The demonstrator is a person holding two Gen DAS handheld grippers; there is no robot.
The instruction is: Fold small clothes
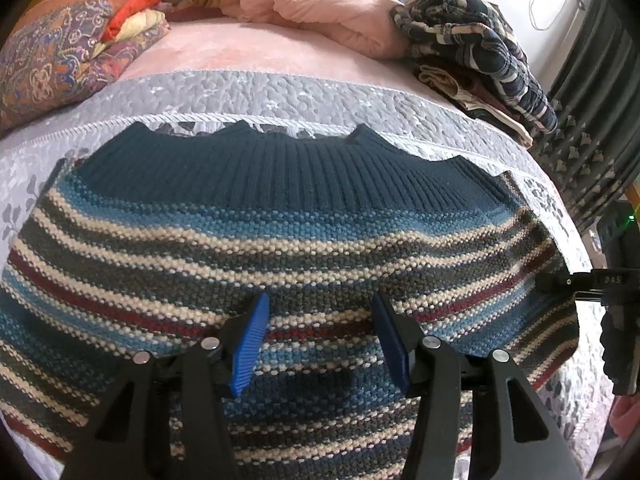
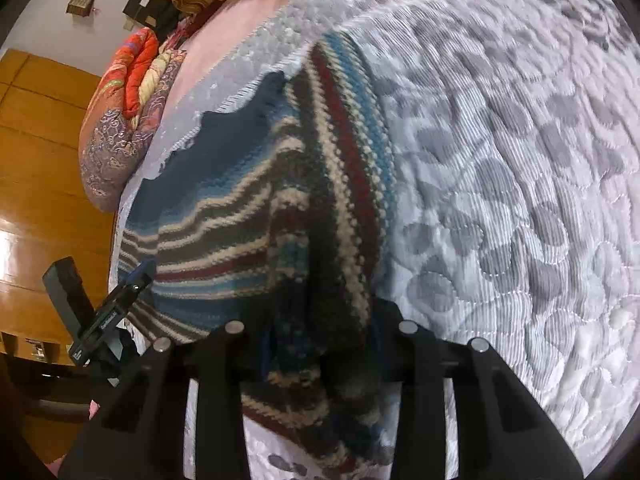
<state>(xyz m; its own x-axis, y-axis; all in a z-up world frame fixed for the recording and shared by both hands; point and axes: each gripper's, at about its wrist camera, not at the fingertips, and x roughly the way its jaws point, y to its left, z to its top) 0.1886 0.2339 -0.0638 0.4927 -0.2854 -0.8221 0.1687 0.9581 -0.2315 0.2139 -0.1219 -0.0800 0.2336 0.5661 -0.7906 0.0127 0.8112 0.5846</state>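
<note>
Right now I see a striped sweater (image 1: 280, 248) lying flat on a grey quilted bedspread (image 1: 280, 92). It fills the middle and bottom of my left view. Its dark teal ribbed band (image 1: 288, 168) is at the far side, toward the top of the frame.

My left gripper (image 1: 320, 340) sits at the bottom middle of that view, low over the stripes. Its blue pads (image 1: 250, 348) are spread wide apart and nothing is between them.

My right gripper (image 2: 320, 360) is at the bottom of my right view. A bunched part of the sweater (image 2: 320, 240) goes down between its black fingers (image 2: 416, 360) and is lifted into a fold over the rest. The pads are hidden by the wool, but the cloth looks pinched there.

In the left view, the tip of the right gripper (image 1: 560, 280) pokes in at the right edge, at the sweater's side.

Farther back, a pink blanket (image 1: 320, 4) is at the top, a folded colourful quilt (image 1: 68, 40) at the upper left, and a pile of dark patterned clothes (image 1: 472, 40) at the upper right.
</note>
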